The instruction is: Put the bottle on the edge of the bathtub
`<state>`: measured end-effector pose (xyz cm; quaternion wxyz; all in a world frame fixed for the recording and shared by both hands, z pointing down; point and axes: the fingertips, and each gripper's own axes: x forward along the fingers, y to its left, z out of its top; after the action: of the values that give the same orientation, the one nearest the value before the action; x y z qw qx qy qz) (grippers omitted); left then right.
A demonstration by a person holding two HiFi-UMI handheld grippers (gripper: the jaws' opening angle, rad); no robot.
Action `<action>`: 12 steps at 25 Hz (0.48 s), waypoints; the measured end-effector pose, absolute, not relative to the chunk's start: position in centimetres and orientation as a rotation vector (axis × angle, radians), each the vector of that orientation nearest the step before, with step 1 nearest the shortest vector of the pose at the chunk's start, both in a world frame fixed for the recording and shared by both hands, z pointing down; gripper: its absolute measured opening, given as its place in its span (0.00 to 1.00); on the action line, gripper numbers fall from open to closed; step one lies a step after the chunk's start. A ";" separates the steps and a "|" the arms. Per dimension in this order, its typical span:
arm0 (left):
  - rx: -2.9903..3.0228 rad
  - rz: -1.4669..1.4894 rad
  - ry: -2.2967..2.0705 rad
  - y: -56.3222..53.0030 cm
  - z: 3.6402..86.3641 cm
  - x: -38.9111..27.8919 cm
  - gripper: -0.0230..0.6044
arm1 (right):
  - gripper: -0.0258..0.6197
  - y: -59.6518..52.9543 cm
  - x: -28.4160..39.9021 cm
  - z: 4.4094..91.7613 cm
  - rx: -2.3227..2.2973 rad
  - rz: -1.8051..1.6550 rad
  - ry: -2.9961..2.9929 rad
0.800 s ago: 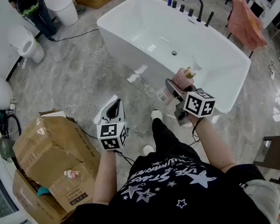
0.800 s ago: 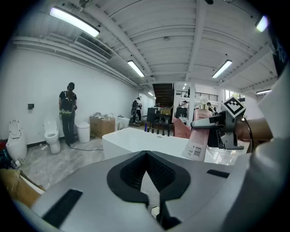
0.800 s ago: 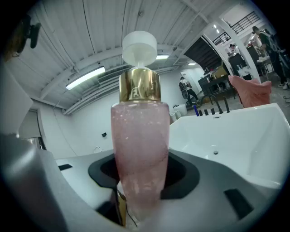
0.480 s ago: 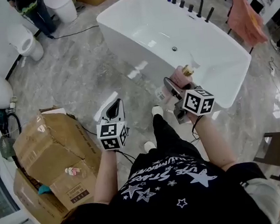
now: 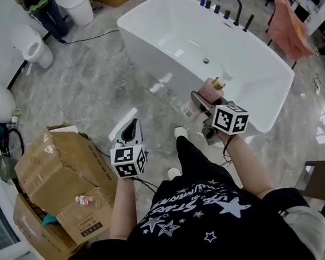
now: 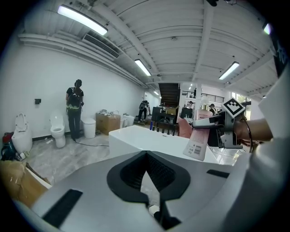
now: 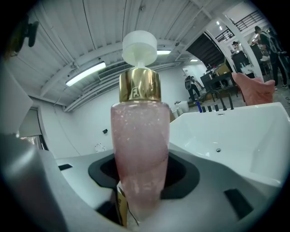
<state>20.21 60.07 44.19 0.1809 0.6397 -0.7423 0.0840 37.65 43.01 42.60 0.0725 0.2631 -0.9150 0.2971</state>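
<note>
Grey marble floor (image 5: 89,88). White bathtub (image 5: 143,53) fills the upper centre. Cardboard box (image 5: 57,172) lower left. Right gripper (image 5: 205,97), centre right, jaws clamped on the pink bottle (image 7: 139,149), held in the air by the tub's near rim. Bottle base hidden between the jaws; body mostly covered in the head view. Left gripper (image 6: 146,156), lower centre, jaws pressed together, empty.
</note>
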 end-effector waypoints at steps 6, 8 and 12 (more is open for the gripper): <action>1.793 0.253 -2.080 56.9 44.9 18.4 0.06 | 0.39 39.3 35.3 43.6 0.789 0.895 -2.723; 1.797 0.265 -2.080 55.0 45.0 17.4 0.06 | 0.39 37.3 34.5 44.1 0.792 0.907 -2.717; 1.798 0.287 -2.087 49.9 44.6 15.2 0.06 | 0.39 32.2 32.8 44.4 0.785 0.912 -2.726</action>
<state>15.23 49.90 44.59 0.1849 0.6381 -0.7404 0.1019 32.80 32.16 44.36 0.0808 0.2626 -0.9118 0.3051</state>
